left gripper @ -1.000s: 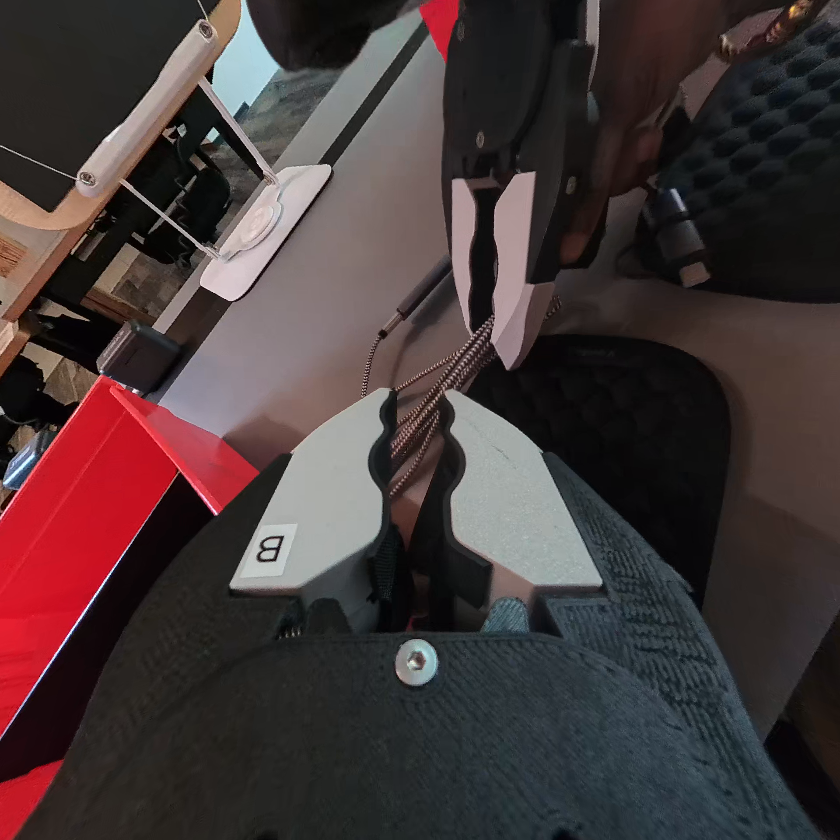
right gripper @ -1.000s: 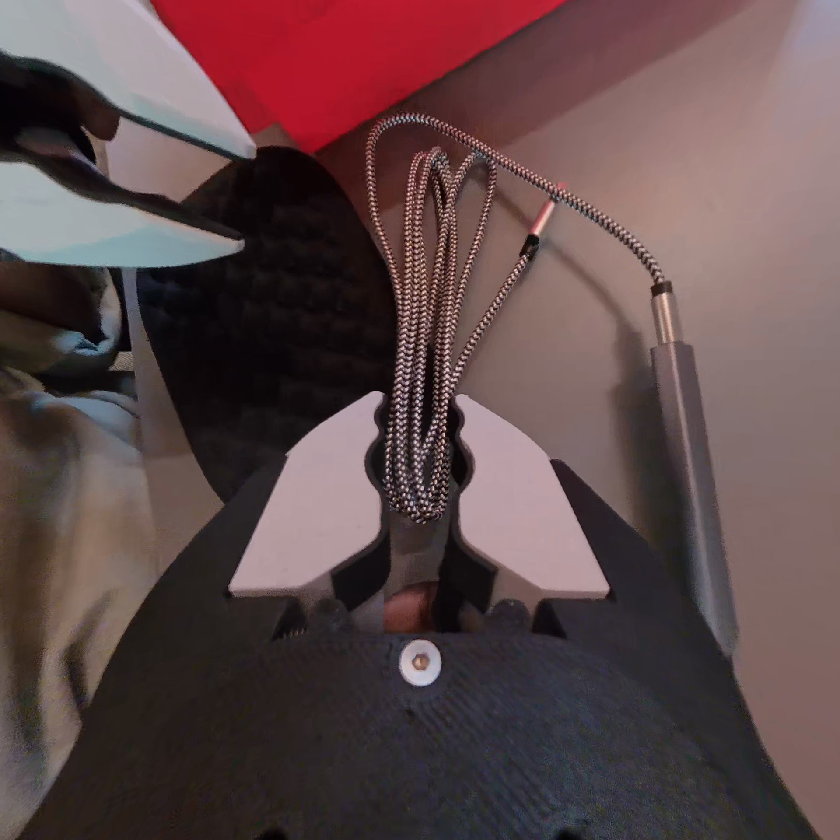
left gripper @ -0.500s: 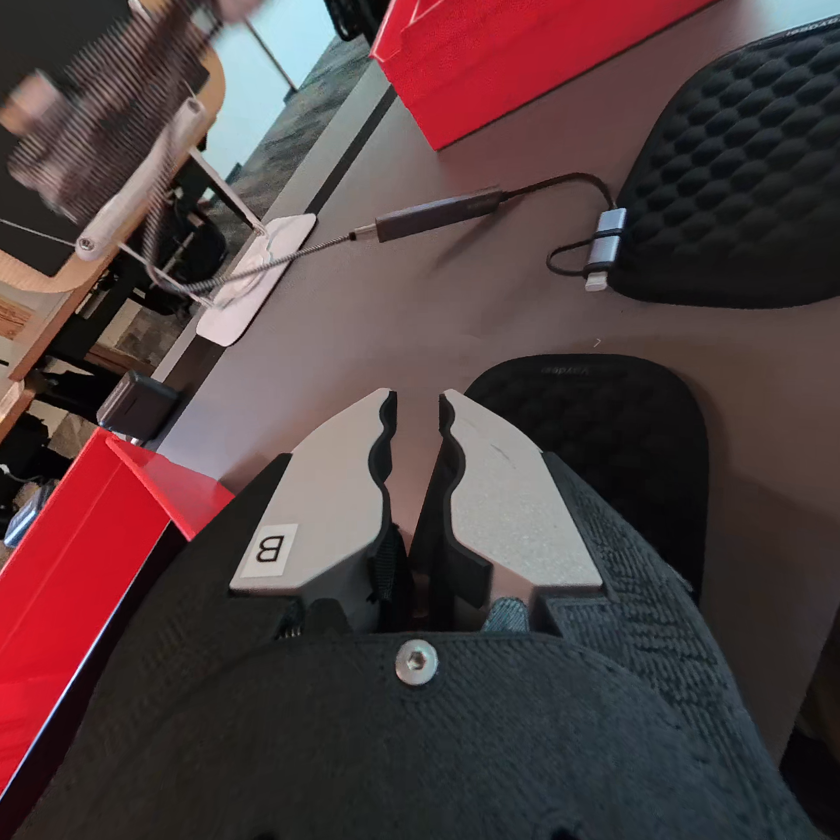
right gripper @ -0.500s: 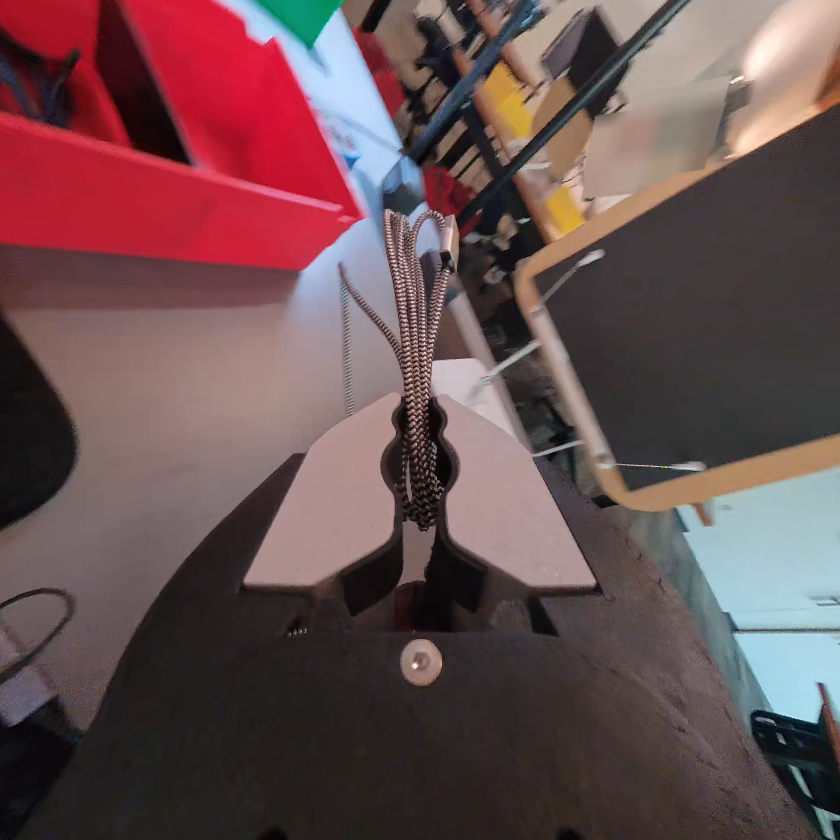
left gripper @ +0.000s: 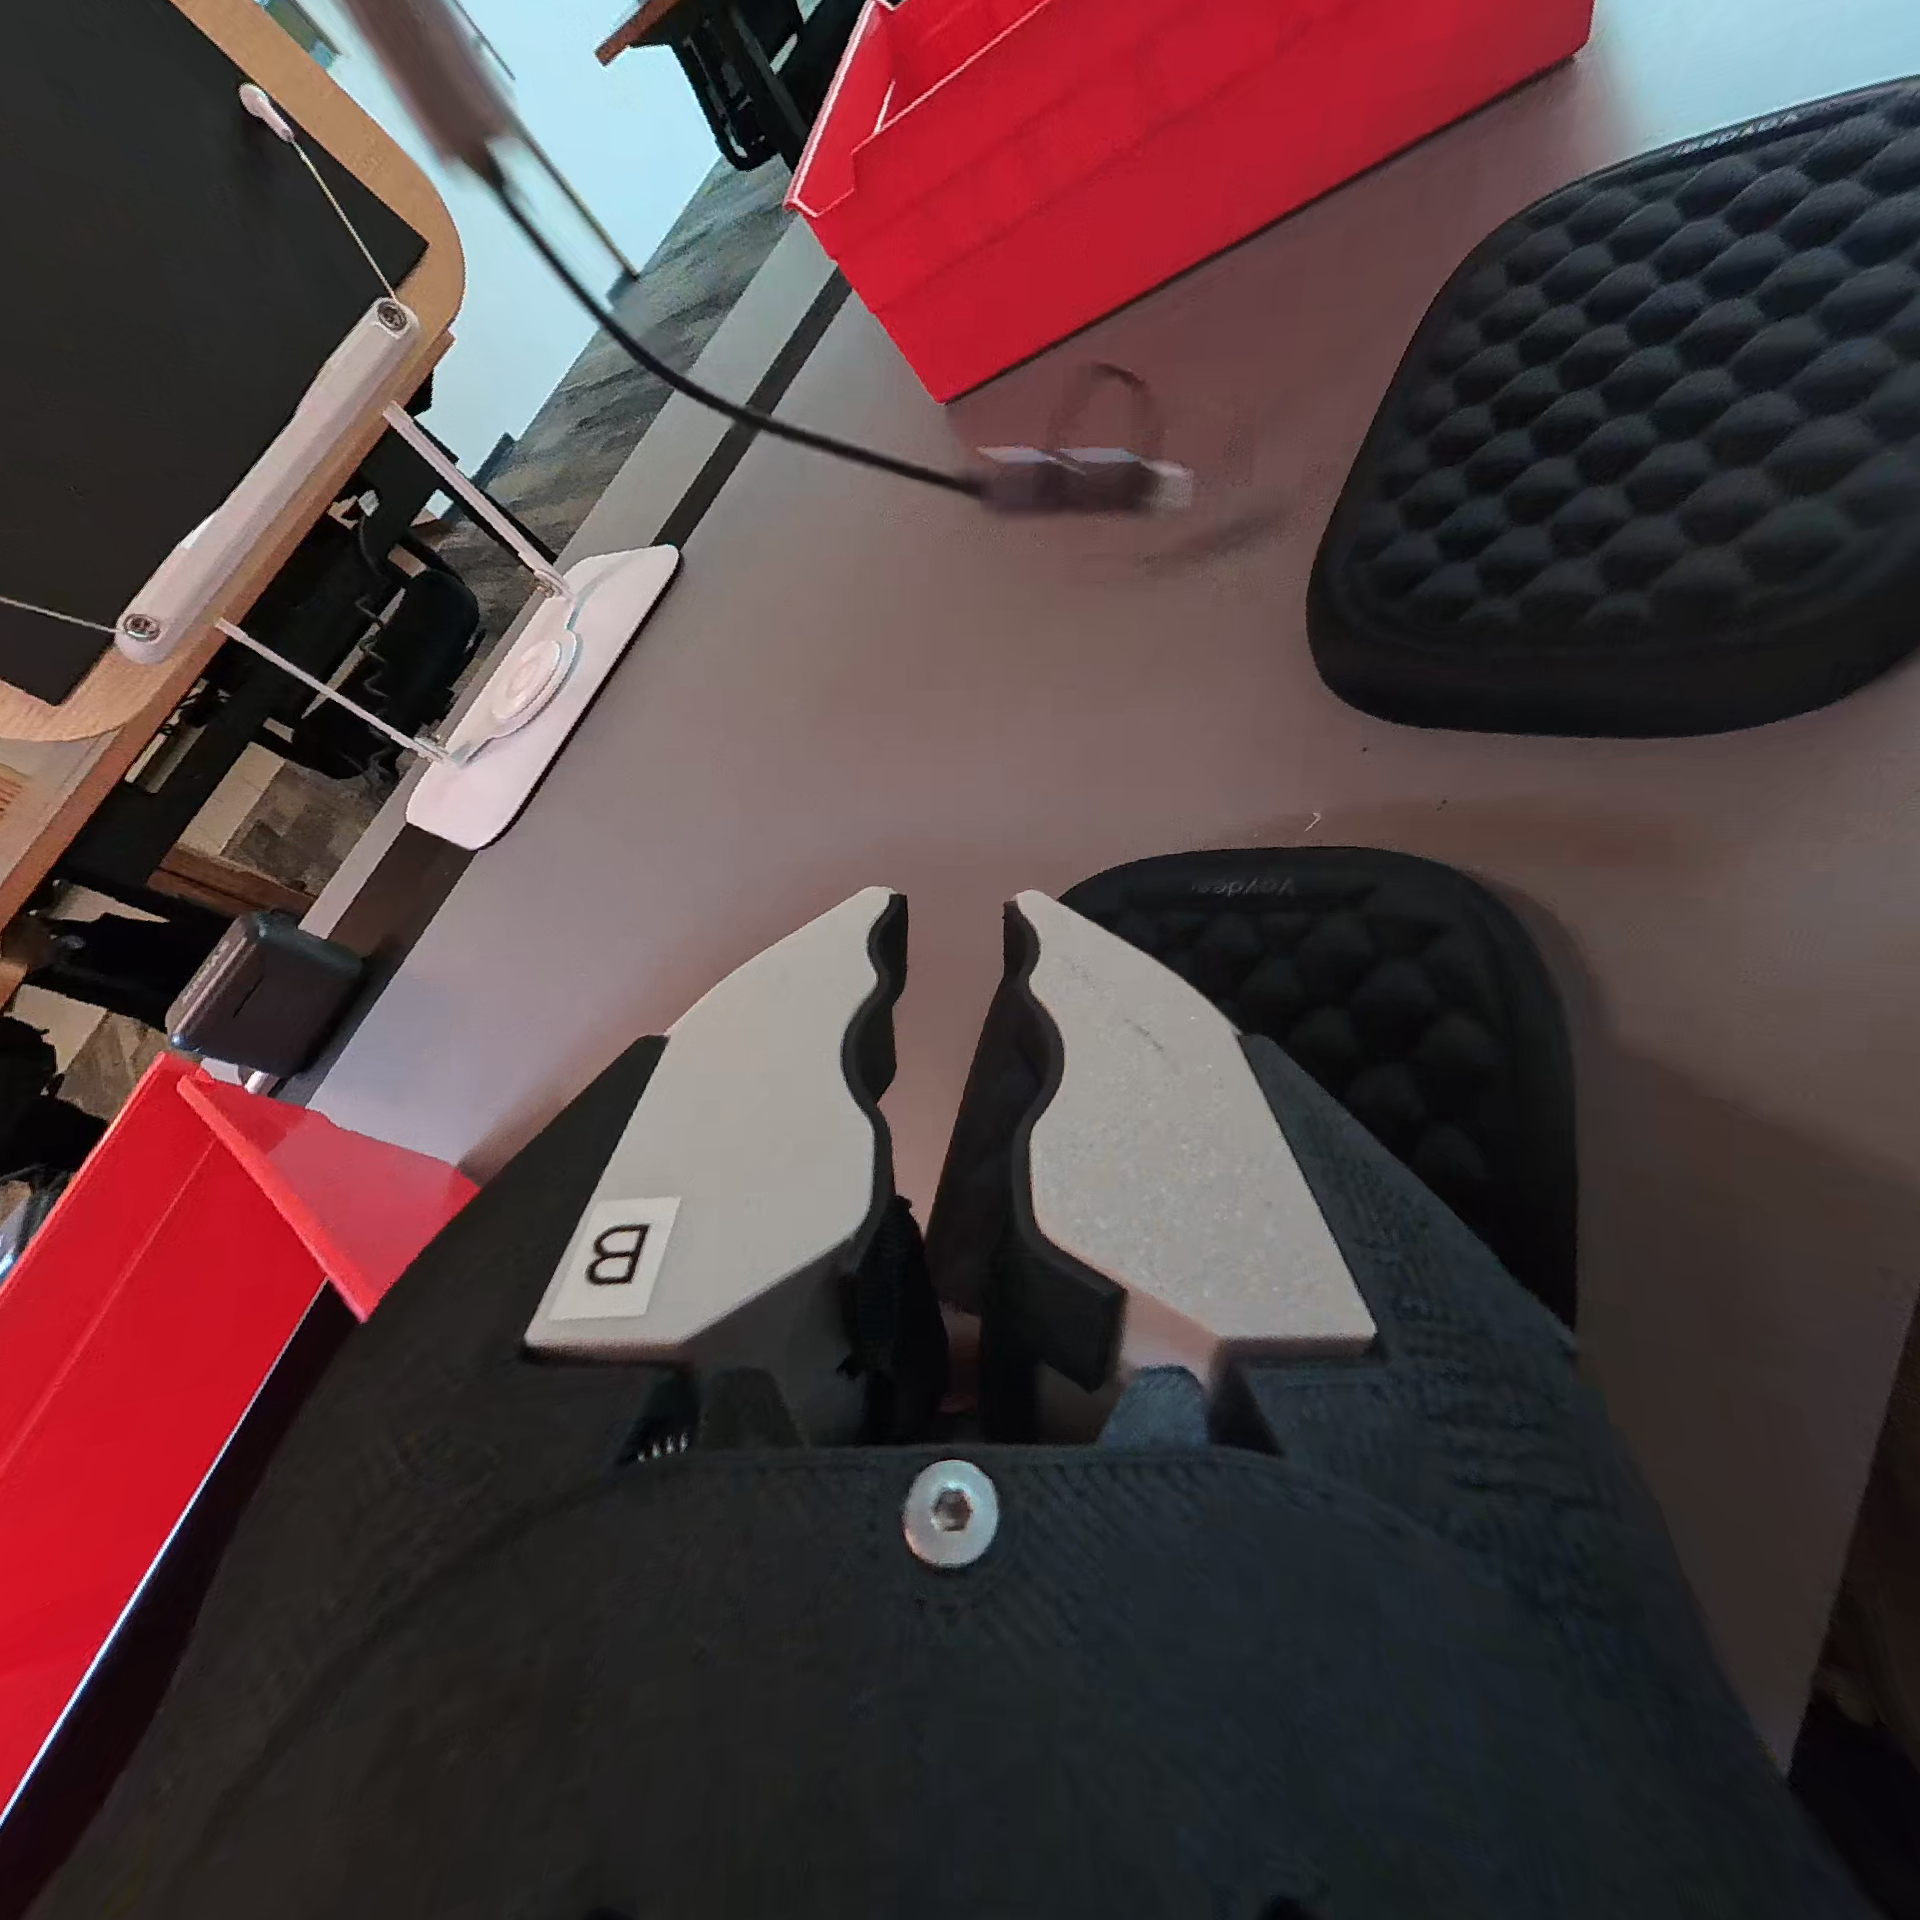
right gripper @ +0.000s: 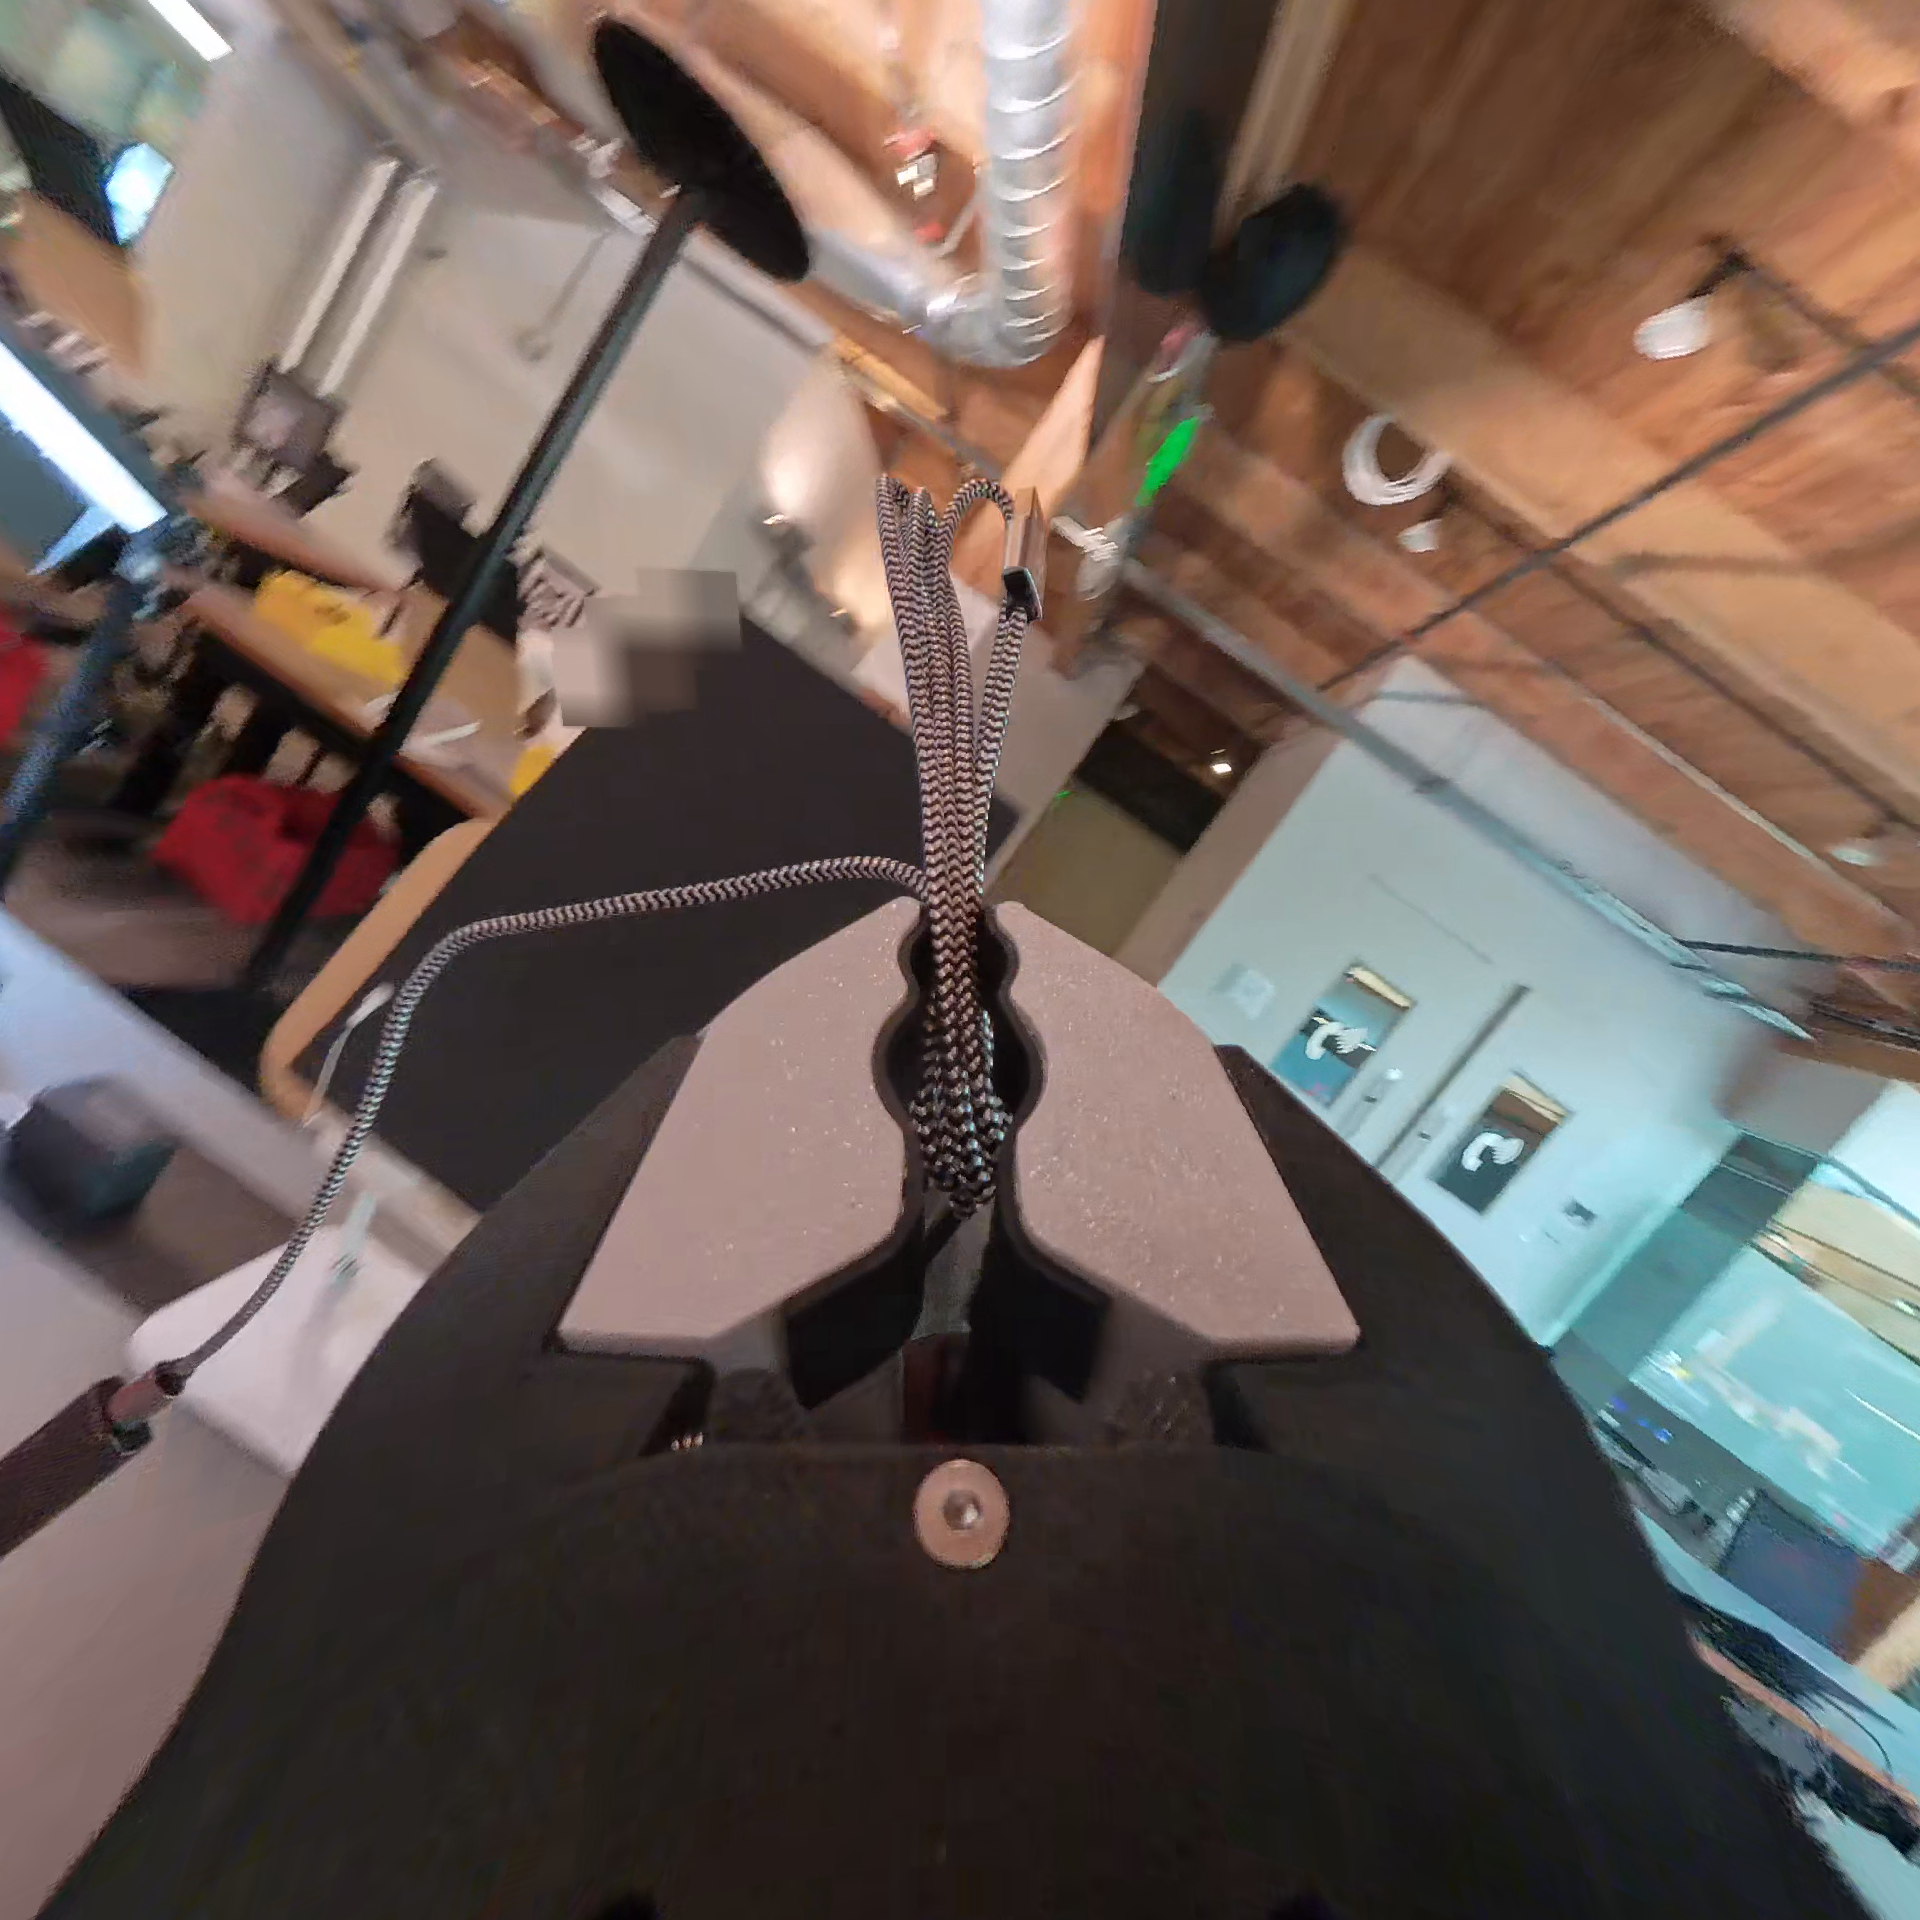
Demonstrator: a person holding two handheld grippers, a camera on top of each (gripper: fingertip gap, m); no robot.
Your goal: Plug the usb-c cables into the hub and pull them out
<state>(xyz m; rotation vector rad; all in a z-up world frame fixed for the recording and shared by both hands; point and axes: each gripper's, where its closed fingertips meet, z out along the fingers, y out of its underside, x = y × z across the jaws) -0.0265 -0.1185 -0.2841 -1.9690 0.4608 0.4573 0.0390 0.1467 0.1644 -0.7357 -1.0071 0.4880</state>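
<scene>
My right gripper (right gripper: 958,914) is shut on a folded bundle of black-and-white braided cable (right gripper: 951,1039) and points up toward the ceiling. A loose silver USB-C plug (right gripper: 1023,556) sticks up from the bundle. One strand (right gripper: 436,956) runs down left into the dark hub (right gripper: 57,1460), which hangs from it. In the left wrist view the blurred hub (left gripper: 436,62) is in the air at the top left. Its black cord (left gripper: 665,364) trails down to a grey adapter end (left gripper: 1070,483) just over the table. My left gripper (left gripper: 953,914) is slightly open and empty, low over the table.
Two black cushioned pads lie on the grey table (left gripper: 831,779), a large one (left gripper: 1662,416) at the right and a small one (left gripper: 1351,1039) beside my left gripper. Red bins stand at the back (left gripper: 1143,156) and left (left gripper: 156,1351). A white stand base (left gripper: 540,686) and a small black box (left gripper: 260,997) sit by the table's left edge. The gap from one gripper's tips to the other's is roughly 55 cm.
My right gripper has swung up and away with the cable bundle, lifting the hub off the table and dragging its adapter end left. The left gripper has stayed put, now empty.
</scene>
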